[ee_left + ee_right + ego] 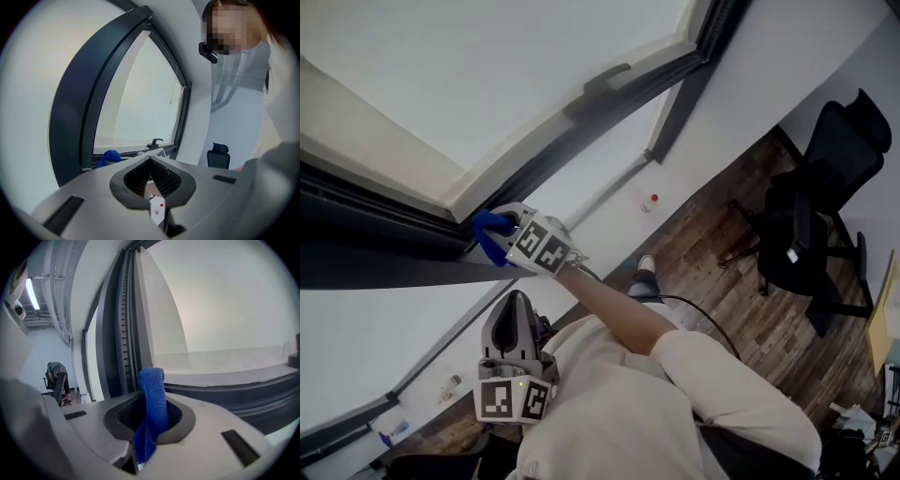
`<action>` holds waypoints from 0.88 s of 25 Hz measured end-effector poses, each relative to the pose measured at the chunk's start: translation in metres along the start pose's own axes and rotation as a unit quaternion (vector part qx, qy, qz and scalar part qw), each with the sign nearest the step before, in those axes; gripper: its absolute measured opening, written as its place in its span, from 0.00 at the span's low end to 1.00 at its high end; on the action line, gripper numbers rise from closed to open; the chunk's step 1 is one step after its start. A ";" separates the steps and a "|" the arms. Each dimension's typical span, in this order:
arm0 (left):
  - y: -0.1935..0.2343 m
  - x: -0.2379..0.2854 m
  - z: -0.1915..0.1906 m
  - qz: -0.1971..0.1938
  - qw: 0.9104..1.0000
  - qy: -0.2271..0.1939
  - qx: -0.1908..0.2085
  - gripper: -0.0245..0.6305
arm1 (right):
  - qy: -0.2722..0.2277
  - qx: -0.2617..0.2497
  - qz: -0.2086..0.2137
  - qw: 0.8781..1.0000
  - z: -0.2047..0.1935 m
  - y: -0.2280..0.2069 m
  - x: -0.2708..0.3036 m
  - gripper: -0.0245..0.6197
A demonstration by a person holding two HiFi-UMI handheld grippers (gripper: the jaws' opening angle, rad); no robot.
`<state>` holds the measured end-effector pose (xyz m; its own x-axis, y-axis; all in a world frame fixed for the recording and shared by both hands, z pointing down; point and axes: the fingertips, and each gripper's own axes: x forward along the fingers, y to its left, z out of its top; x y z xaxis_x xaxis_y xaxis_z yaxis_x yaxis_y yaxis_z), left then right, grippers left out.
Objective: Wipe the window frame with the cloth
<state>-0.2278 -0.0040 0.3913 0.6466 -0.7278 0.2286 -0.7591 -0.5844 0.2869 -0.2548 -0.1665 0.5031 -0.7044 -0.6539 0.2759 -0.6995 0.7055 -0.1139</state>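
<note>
My right gripper [501, 229] is stretched out to the dark window frame [581, 131] and is shut on a blue cloth [490, 236]. The cloth lies against the frame's lower rail beside the pale sill. In the right gripper view the cloth [153, 399] stands up between the jaws, close to the frame [117, 333]. My left gripper [517, 302] hangs low near my body, shut and empty. From the left gripper view the cloth [108, 158] shows as a blue lump on the frame [70, 117], far beyond the gripper [151, 161].
A window handle [605, 80] sits on the frame farther right. A black office chair [816, 216] stands on the wooden floor at right. A small bottle [649, 202] stands by the wall. Another person [56, 376] bends over in the distance.
</note>
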 end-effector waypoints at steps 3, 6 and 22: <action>-0.007 0.004 0.001 -0.008 1.000 0.000 0.005 0.05 | -0.016 -0.030 0.000 0.999 -0.001 0.005 -0.005 0.12; -0.012 0.008 0.001 -0.015 1.000 0.001 0.007 0.05 | 0.018 -0.082 -0.016 0.996 -0.019 0.000 -0.012 0.12; -0.023 0.012 -0.001 -0.004 1.000 -0.002 0.006 0.05 | -0.022 -0.052 0.042 0.997 0.006 0.026 -0.022 0.12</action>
<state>-0.2023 0.0012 0.3882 0.6519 -0.7246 0.2234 -0.7552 -0.5940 0.2771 -0.2577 -0.1355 0.4880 -0.7667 -0.6006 0.2269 -0.6225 0.7819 -0.0338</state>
